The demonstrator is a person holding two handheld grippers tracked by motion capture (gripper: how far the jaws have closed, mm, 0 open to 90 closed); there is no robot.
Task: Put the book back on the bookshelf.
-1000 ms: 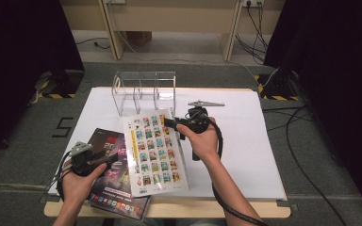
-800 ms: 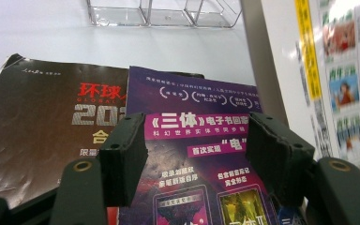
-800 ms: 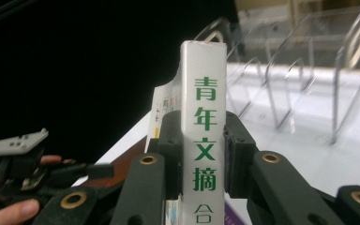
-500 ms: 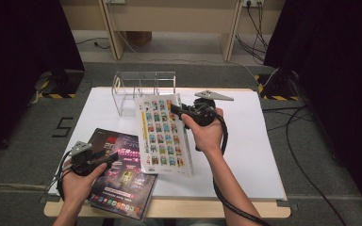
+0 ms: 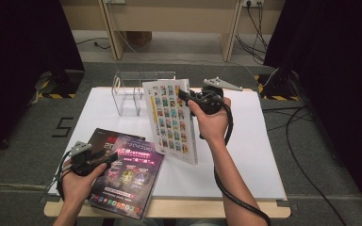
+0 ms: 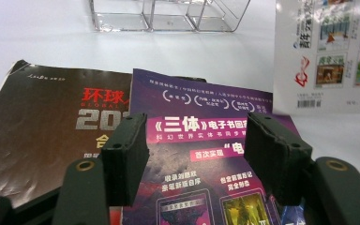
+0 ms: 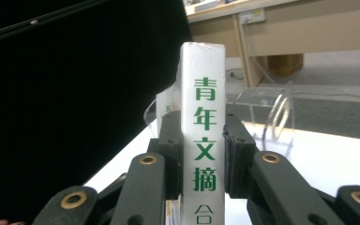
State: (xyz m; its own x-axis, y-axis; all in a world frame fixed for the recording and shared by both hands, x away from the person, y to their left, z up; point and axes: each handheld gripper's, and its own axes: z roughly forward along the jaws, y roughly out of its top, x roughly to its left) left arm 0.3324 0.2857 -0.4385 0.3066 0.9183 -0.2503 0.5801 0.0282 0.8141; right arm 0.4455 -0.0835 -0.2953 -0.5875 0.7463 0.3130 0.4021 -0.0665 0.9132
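Right gripper clamps the white book by its spine, tilted up at 12 o'clock beside the rack. Probably slotting it next. Left gripper, jaws wide and empty, hovers over the magazines.

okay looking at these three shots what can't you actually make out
- Black book: high view, the purple book covers much of its cover.
- Purple book: left gripper view, lower cover hidden behind the left gripper and cut by the bottom edge.
- White book: right gripper view, edge-on in the right gripper, cover hidden.
- White book's cover pictures: high view, too small to read.
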